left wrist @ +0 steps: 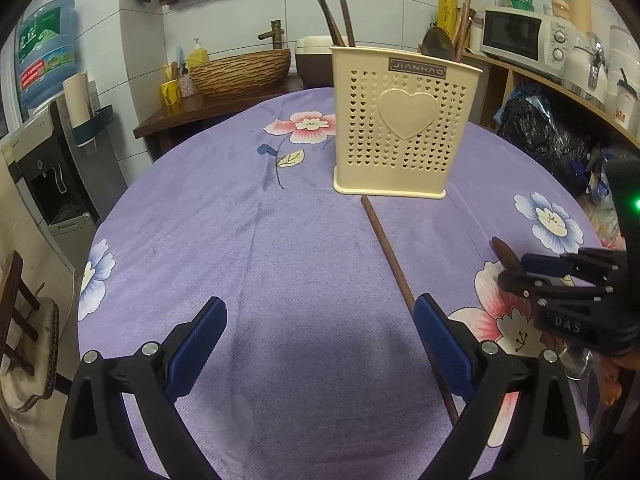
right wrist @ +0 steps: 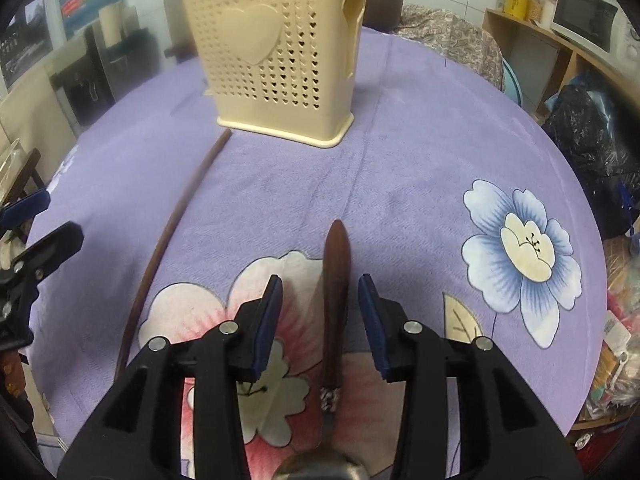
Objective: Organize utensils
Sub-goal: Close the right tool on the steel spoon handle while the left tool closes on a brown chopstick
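Note:
A cream perforated utensil holder (left wrist: pixel 400 120) (right wrist: pixel 280 60) stands on the purple flowered tablecloth (left wrist: pixel 240 220), with dark chopsticks (left wrist: pixel 340 20) and a wooden spoon (left wrist: pixel 438 42) standing in it. One long brown chopstick (left wrist: pixel 390 256) (right wrist: pixel 176 220) lies loose on the cloth, running from the holder's base to just beside my left gripper's right finger. My left gripper (left wrist: pixel 320 304) is wide open with only cloth between its fingers. A wooden-handled metal spoon (right wrist: pixel 336 304) lies flat between the fingers of my right gripper (right wrist: pixel 320 280) (left wrist: pixel 516 272), which is open, with gaps on both sides of the handle.
A wooden shelf with a microwave (left wrist: pixel 520 34) and a black bag (left wrist: pixel 540 132) stand to the right of the table. A water dispenser (left wrist: pixel 48 184) and a chair (left wrist: pixel 20 320) are on the left. A woven basin (left wrist: pixel 240 72) sits behind the table.

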Demonstrator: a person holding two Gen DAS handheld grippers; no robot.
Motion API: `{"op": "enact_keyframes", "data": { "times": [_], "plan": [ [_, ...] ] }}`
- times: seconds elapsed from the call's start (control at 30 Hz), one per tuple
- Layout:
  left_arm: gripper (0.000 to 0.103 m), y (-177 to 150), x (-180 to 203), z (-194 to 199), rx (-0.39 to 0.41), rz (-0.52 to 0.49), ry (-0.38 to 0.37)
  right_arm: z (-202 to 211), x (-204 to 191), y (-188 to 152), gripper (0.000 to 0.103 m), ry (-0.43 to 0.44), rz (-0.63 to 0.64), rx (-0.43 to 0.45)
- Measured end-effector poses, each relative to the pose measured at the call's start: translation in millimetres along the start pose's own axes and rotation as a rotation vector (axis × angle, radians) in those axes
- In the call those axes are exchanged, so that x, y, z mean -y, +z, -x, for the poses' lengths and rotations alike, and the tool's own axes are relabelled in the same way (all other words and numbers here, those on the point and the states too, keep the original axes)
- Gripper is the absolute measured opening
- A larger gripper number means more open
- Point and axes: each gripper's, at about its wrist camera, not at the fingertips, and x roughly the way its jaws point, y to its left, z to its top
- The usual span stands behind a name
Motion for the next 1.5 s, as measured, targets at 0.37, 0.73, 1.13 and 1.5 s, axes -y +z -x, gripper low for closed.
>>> {"op": "enact_keyframes", "data": {
  "times": [0.37, 0.73, 1.13, 1.5],
  "plan": [
    [0.08, 12, 20, -25, -0.076, -0.051, -0.045, -6, 0, 2, 0.036, -0.008, 0.0, 0.01],
    [0.048, 43, 37, -73, -0.186, -0.048, -0.119, -5, -1, 0, 0.035, -0.007, -0.006, 0.023],
    [0.025, 73, 53, -112, -0.229, -0.026, -0.074, -5, -1, 0, 0.035, -0.008, -0.008, 0.024],
    [0.01, 75, 55, -112, -0.217, 0.001, -0.05, -4, -1, -1, 0.029, -0.014, -0.009, 0.027]
  ]
}}
